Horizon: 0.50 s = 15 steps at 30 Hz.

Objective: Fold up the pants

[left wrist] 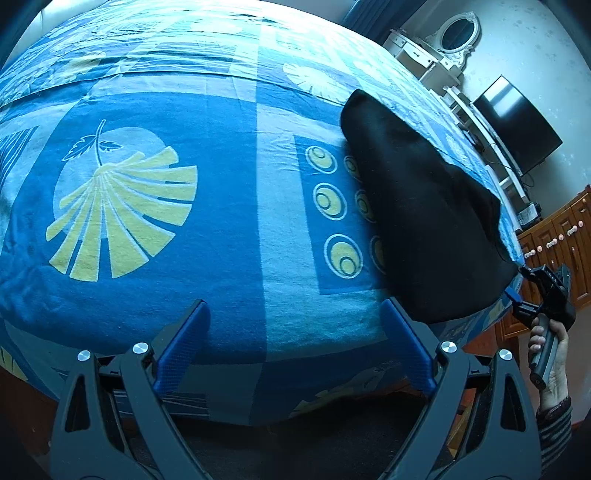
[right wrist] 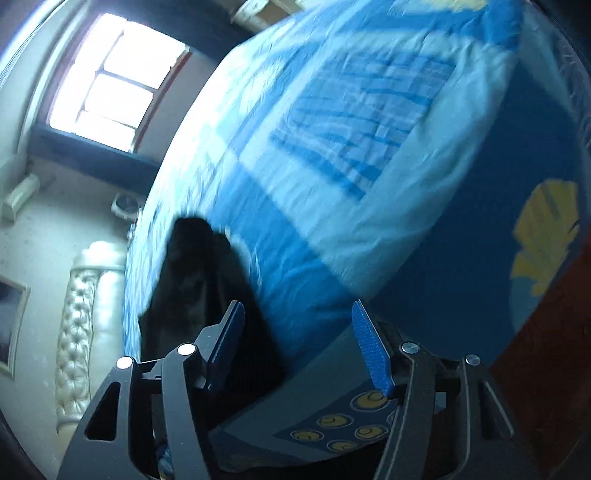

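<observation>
Bedroom, daylight from a window (right wrist: 110,81); tufted pale headboard (right wrist: 88,325), white dresser with oval mirror (left wrist: 458,31), dark screen (left wrist: 517,125), wooden cabinets (left wrist: 557,236) at the edges. Bed (left wrist: 155,280) under a blue sheet with yellow leaf and ring prints, largest item, serving as the work surface. Black pants (left wrist: 424,206), already gathered into a long dark bundle, lying near the right edge of the bed, narrow end far, wide end near. Left gripper (left wrist: 293,325): jaws spread wide, empty, over bare sheet just left of the pants. Right gripper (right wrist: 297,325): jaws apart, nothing pressed between the pads, dark cloth beside its left finger; held by a hand (left wrist: 546,354) off the bed's right edge. Advice for the step: take both near corners squarely, lift low, lay edge on edge, smooth flat. Containers: none visible.
</observation>
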### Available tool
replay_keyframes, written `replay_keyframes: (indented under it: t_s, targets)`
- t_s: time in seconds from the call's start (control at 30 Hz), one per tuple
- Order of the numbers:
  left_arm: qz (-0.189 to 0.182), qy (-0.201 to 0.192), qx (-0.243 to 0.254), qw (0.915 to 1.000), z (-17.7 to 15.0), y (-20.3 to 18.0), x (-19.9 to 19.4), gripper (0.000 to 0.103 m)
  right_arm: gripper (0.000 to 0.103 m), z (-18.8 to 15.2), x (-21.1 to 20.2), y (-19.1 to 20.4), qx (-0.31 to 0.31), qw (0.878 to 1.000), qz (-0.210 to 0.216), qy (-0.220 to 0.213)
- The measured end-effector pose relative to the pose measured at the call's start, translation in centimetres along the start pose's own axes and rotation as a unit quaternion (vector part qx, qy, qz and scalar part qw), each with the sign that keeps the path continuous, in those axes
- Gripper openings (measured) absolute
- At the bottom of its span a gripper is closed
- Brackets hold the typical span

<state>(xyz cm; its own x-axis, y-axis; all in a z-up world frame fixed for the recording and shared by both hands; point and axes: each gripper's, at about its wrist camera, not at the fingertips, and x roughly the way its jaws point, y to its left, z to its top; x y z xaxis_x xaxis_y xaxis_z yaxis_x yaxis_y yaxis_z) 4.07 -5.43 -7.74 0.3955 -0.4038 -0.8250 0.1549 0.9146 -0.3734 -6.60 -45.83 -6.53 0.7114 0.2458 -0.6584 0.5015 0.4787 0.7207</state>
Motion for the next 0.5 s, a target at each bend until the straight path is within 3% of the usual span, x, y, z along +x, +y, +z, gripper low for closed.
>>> replay_keyframes:
  t_s: [0.1,0.2,0.4,0.5]
  targets:
    - [-0.022,-0.003,0.004,0.9997,0.1,-0.5,-0.1,0.093,0.069,0.7,-1.6,0.3,0.014,0.998,0.053,-0.023]
    - [-0.046,-0.002,0.002,0.9989,0.3,-1.4,0.4,0.093,0.072,0.1,-0.6,0.2,0.026,0.996,0.091,-0.004]
    - [-0.115,0.026,-0.018,0.9928,1.2,-3.8,3.4,0.093,0.072,-1.8,4.3,0.9,0.014,0.993,0.095,0.075]
    - [-0.147,0.041,-0.037,0.9875,1.8,-4.7,5.0,0.093,0.073,-2.5,5.4,1.7,-0.004,0.991,0.101,0.092]
